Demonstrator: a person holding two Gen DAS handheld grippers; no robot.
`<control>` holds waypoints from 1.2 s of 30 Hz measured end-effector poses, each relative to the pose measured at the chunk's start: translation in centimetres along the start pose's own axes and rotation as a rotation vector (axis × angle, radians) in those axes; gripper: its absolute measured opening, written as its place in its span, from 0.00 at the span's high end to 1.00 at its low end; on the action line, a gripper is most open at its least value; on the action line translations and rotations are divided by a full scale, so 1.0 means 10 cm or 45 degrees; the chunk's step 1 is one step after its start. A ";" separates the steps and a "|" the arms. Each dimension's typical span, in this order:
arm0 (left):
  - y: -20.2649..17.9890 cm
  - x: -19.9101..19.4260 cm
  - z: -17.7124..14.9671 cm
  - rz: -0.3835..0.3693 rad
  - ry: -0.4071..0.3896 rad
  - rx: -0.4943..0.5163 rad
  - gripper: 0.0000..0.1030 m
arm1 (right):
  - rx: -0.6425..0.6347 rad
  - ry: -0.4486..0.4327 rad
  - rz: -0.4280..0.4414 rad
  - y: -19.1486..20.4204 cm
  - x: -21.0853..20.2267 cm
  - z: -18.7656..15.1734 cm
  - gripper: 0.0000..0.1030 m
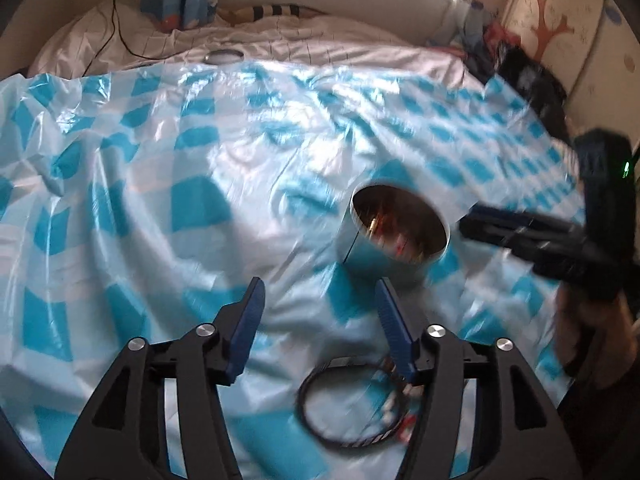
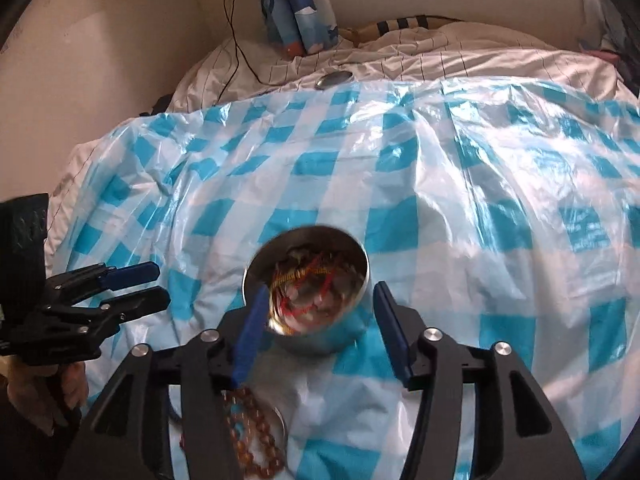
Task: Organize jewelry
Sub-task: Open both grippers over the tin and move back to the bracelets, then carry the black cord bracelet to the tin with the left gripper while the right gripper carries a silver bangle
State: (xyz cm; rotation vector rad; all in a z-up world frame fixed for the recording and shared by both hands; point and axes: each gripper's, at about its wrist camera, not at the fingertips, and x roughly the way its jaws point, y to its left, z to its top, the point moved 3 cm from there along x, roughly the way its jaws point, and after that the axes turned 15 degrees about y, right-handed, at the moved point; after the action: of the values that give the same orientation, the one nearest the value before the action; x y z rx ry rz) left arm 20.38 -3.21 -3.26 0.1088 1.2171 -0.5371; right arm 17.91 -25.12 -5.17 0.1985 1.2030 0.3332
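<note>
Left gripper (image 1: 320, 312): I see it spread, holding nothing, above the sheet (image 1: 160, 200).
Bangle (image 1: 352, 404): flat on the sheet, under my left gripper.
Tin (image 2: 306, 288): mid-sheet, jewelry inside.
Beads (image 2: 256, 440): near edge.
Right gripper (image 2: 316, 316): spread, fingers flanking the tin, not gripping.
</note>
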 end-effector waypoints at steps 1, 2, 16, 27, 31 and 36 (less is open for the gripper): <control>0.00 0.03 -0.07 0.021 0.024 0.025 0.44 | -0.010 0.029 0.007 0.01 0.03 -0.06 0.43; -0.01 0.06 -0.14 0.030 0.042 0.045 0.44 | -0.023 0.060 0.020 0.02 0.05 -0.14 0.43; -0.15 0.37 -0.59 0.075 0.131 0.192 0.45 | 0.043 0.231 0.337 -0.02 0.23 -0.63 0.44; -0.14 0.45 -0.62 0.145 0.164 0.245 0.73 | -0.144 0.307 0.110 0.27 0.47 -0.65 0.69; -0.14 0.42 -0.62 0.183 0.160 0.256 0.93 | -0.227 0.287 0.010 0.36 0.44 -0.67 0.95; -0.11 0.16 -0.54 0.122 0.059 0.209 0.93 | -0.159 0.257 0.104 0.24 0.33 -0.66 0.96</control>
State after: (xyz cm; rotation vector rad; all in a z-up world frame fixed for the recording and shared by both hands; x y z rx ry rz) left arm 15.62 -2.71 -6.46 0.3184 1.2052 -0.5528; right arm 12.42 -21.91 -9.58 0.1075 1.3704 0.5074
